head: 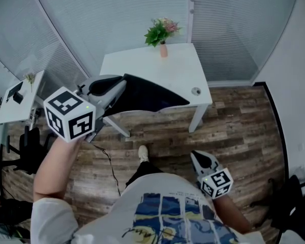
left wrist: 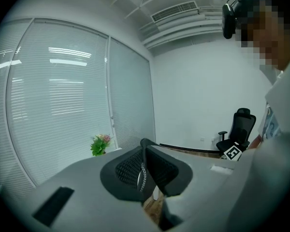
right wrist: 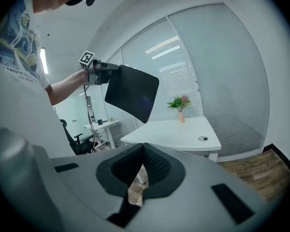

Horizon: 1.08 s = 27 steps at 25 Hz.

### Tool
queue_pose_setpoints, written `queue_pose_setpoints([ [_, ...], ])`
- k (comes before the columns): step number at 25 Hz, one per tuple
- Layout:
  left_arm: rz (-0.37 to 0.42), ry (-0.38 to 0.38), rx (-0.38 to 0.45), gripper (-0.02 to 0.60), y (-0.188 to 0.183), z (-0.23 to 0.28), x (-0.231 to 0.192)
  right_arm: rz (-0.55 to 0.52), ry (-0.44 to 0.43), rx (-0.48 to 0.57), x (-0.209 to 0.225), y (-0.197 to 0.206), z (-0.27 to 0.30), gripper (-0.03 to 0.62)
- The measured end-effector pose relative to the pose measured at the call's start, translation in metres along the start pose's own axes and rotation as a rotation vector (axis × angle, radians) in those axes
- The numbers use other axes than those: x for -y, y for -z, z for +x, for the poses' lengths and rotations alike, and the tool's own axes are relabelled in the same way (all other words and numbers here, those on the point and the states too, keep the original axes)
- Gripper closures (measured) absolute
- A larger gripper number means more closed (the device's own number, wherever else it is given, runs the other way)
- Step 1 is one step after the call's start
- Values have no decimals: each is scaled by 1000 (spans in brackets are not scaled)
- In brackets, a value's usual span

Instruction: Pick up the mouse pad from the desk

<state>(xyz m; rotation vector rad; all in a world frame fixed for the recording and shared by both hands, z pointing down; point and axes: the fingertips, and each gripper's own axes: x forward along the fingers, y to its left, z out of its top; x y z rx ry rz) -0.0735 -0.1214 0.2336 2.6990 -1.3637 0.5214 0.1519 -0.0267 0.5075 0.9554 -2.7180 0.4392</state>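
Mouse pad point(head: 145, 95) is being pinched along one edge by the left gripper point(head: 118, 91), whose jaws are pressing together on it. The black sheet is being held in the air, jutting out past the jaw tips and clear of the white desk point(head: 168, 67) below and beyond them. Its broad face and its place over the desk's near edge are being shown by the head view. In the left gripper view the pad is being seen only as a thin stitched edge point(left wrist: 141, 175) clamped between the dark pads of the left gripper point(left wrist: 144, 158). A potted plant point(left wrist: 99, 145) is being shown beyond and to the left of those jaws, and an office chair point(left wrist: 242, 127) far off to their right. The right gripper point(head: 200, 159) is being held low beside the person's body, well apart from the pad. Its own view is showing the jaws of the right gripper point(right wrist: 142, 151) meeting at their tips with nothing between them, only floor showing through the gap beneath. Above and to the left of these jaws the pad point(right wrist: 132, 92) is being presented face on, raised by the left gripper point(right wrist: 102, 71). There it is hanging apart from the desk point(right wrist: 174, 132), on which the plant point(right wrist: 180, 103) and a round grommet point(right wrist: 202, 138) are sitting.
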Motion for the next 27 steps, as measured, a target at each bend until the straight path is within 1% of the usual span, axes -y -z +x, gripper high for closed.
queue_pose_setpoints([
  [12, -11, 10, -12, 555, -1, 1, 5, -3, 0, -9, 0, 0, 1, 594],
  [20, -3, 15, -4, 555, -5, -5, 12, -5, 0, -11, -3, 4, 0, 594],
  [27, -6, 23, -3, 555, -7, 3, 10, -7, -5, -16, 3, 0, 6, 594],
])
